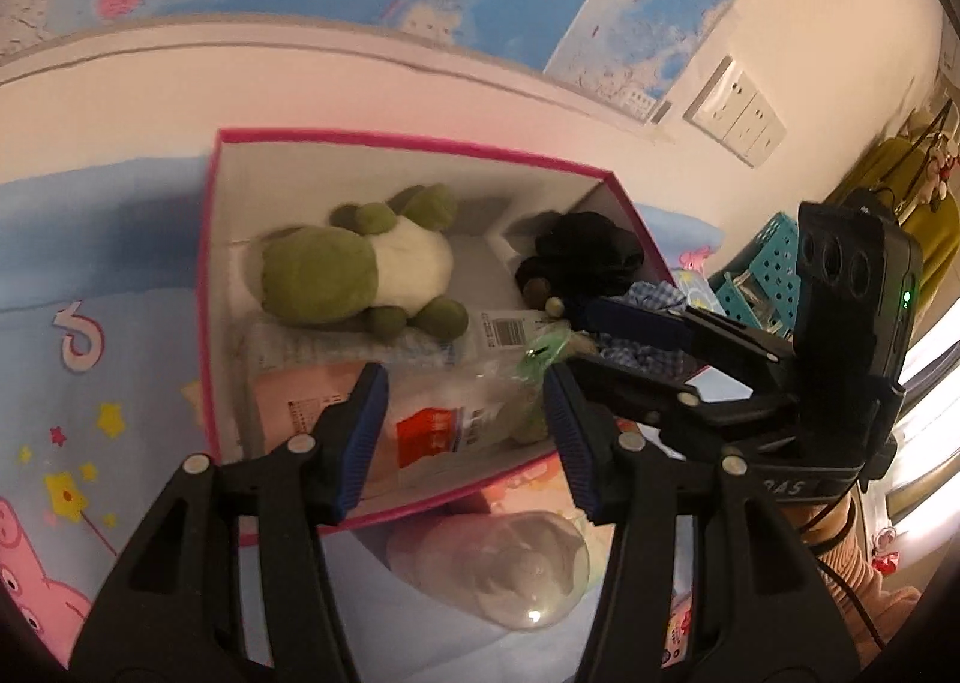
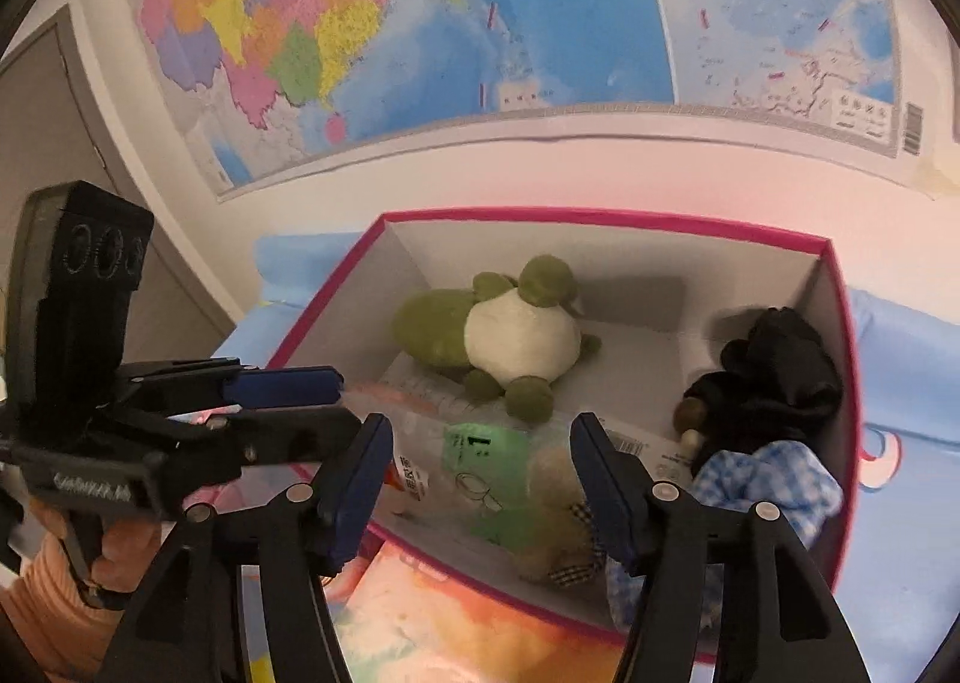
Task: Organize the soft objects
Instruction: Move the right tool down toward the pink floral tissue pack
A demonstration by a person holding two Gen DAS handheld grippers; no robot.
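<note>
A pink-edged box [image 1: 207,287] with white inner walls stands on the bed. In it lie a green and white plush [image 1: 360,275], a black soft bundle [image 1: 585,254], a blue checked cloth [image 2: 774,479] and several clear-bagged packs [image 1: 444,419]. A tan plush in a clear bag with a green label [image 2: 540,509] lies at the box's near wall. My left gripper [image 1: 465,443] hovers open over the near part of the box, nothing between its pads. My right gripper [image 2: 480,479] stands open above the bagged tan plush, its pads clear of it. Each gripper shows in the other's view: right gripper [image 1: 576,338], left gripper [image 2: 347,401].
The box [image 2: 600,218] rests on a blue sheet [image 1: 90,275] with cartoon prints, against a white wall with maps [image 2: 420,23]. A clear plastic dome [image 1: 504,575] lies in front of the box. A teal basket [image 1: 774,257] and wall sockets [image 1: 738,110] are to the right.
</note>
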